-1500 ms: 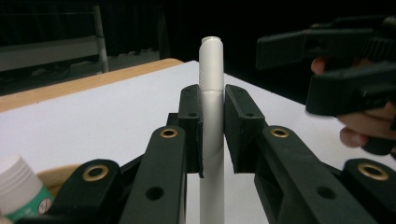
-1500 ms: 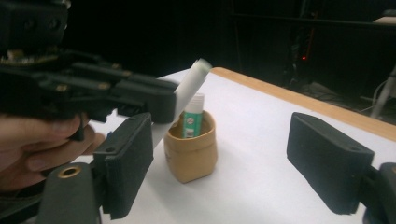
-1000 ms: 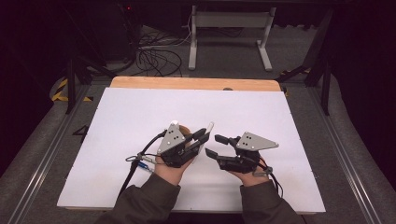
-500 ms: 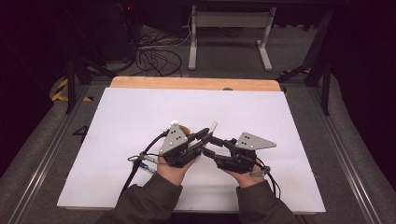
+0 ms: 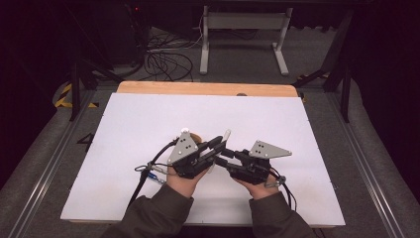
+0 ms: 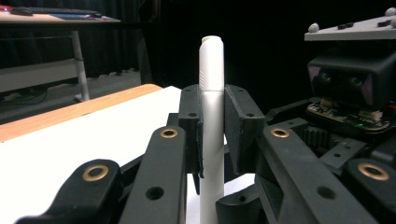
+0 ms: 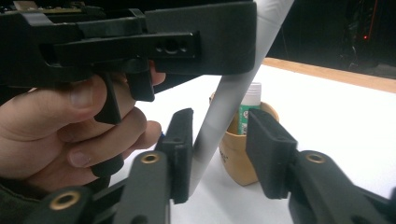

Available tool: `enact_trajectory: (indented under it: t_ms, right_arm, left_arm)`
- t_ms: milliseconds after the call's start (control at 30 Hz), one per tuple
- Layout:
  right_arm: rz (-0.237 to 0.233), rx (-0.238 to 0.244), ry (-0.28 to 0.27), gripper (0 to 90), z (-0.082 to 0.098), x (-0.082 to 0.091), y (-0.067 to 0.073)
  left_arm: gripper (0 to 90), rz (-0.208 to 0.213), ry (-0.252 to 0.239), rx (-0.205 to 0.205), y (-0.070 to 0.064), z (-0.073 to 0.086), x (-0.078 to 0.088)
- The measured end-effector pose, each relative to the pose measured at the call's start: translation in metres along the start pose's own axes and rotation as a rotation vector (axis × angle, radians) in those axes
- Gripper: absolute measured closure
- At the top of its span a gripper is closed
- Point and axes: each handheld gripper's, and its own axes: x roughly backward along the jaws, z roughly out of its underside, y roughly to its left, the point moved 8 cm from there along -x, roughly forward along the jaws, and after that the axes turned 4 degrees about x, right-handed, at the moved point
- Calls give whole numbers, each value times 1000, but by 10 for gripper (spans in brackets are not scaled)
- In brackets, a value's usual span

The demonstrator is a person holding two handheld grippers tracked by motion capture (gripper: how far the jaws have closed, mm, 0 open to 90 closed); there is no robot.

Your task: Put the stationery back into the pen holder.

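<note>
- White marker pen (image 6: 211, 116) pinched upright between the pads of the left gripper (image 5: 216, 147), jaws nearly closed on the barrel just below the ribbed cap (image 6: 211, 63); held above the near middle of the white table sheet (image 5: 148, 119)
- Right gripper (image 5: 224, 152) brought in from the right, jaws just been closing around the lower barrel (image 7: 219, 126); left pad (image 7: 181, 154) apparently touching it, right pad (image 7: 266, 149) clearly apart; no firm grip yet
- Barrel: light, stiff, smooth plastic; likely slippery under a weak pinch, prone to pivoting if caught off-centre; not fragile, so a firm squeeze seems safe
- Cap: ribbed, better purchase than the plain tube; probably a friction fit needing a straight pull along the axis, not a bend
- Best hold, as judged: one gripper square across the barrel close to the cap seam, the other on the far end, pads flat and centred, so the pen stays in line
- Small wooden cup (image 7: 240, 149) with a green-labelled tube (image 7: 247, 109) standing just beyond the pen, to the far left of the grippers; worth keeping clear of when pulling
</note>
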Motion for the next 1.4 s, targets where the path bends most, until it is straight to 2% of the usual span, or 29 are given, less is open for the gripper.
enact_trajectory:
  t_ms: [133, 300, 433, 533, 633, 867, 1100, 1300, 1400]
  right_arm:
    - [-5, 0, 8, 723, 2, -2, 1]
    - [19, -16, 14, 777, 3, -1, -3]
    - [36, -18, 23, 785, 5, -1, -5]
    - [51, -20, 26, 786, 7, -1, -7]
    - [71, -19, 23, 786, 7, 0, -11]
    - [122, 34, 20, 786, 6, 3, -14]
    - [142, 61, 13, 787, 5, 3, -14]
    - [162, 88, 0, 786, 3, 3, -14]
    - [171, 95, -3, 786, 3, 4, -14]
  left_arm:
    - [779, 14, -7, 0, -2, -1, 1]
    - [774, 15, -5, 2, -1, -1, 2]
    - [757, 16, 11, 8, 0, 1, 3]
    - [690, 14, 32, 2, 1, 3, 4]
    - [660, 4, 49, -13, 3, 5, 5]
    - [548, -20, 85, -12, 16, 10, 15]
    - [448, -45, 105, -36, 29, 16, 28]
    - [409, -55, 122, -77, 36, 19, 41]
    - [384, -61, 127, -83, 40, 20, 48]
